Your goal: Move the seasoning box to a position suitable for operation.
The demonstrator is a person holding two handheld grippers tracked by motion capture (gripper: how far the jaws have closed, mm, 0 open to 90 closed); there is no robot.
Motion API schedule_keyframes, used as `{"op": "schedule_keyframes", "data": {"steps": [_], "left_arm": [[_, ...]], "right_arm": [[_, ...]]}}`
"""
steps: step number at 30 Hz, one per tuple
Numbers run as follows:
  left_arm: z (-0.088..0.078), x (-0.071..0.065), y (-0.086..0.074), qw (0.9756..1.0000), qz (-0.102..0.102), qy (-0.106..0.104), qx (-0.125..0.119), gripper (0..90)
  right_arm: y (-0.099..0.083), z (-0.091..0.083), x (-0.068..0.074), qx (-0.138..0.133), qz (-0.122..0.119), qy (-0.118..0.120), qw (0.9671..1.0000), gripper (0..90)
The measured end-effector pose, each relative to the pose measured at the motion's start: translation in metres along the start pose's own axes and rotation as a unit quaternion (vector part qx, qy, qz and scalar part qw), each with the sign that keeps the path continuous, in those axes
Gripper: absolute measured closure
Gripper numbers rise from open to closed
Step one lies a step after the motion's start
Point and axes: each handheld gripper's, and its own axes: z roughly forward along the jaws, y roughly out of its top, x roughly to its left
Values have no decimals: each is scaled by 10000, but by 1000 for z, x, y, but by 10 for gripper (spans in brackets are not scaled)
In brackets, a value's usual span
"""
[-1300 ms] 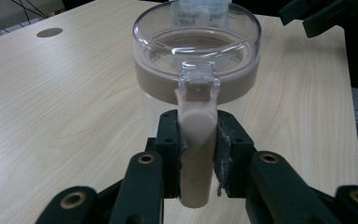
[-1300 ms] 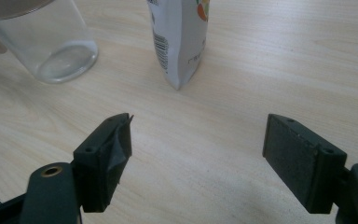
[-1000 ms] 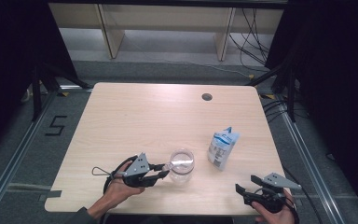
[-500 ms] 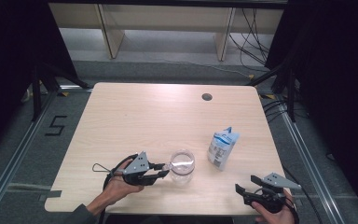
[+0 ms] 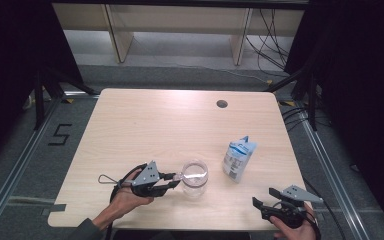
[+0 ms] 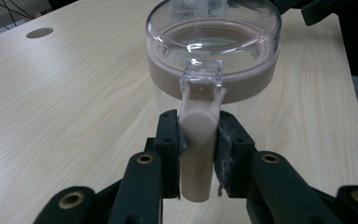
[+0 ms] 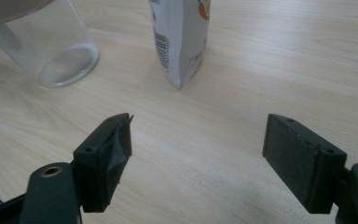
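jar [image 6: 213, 56]: clear, beige band | pouch [image 5: 239, 159]: white-blue | table [image 5: 155, 125]: light wood

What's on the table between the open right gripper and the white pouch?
Nothing: bare wood lies between the right gripper and the pouch, as the right gripper view shows.

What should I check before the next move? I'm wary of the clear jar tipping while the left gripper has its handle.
1. Left gripper shut on the beige handle of the clear plastic jar: ok.
2. Jar upright on the light wooden table: ok.
3. Clear lid seated on the jar: ok.
4. Right gripper open, nothing between its jaws: ok.
5. White and blue standing pouch upright, apart from the jar: ok.
6. Jar's contents: cannot tell.
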Motion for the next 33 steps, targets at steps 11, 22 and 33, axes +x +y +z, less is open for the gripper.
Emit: {"op": "schedule_keyframes", "data": {"steps": [11,22,33], "left_arm": [[1,-1,-2,9998,-18,159,130,624],[-12,-5,-3,9989,-385,276,3,401],[-29,-4,2,9941,-944,461,-280,370]], "right_arm": [[0,0,0,4,31,5,10000,248],[0,0,0,-9,27,14,10000,248],[1,0,1,-59,-151,22,9999,235]]}}
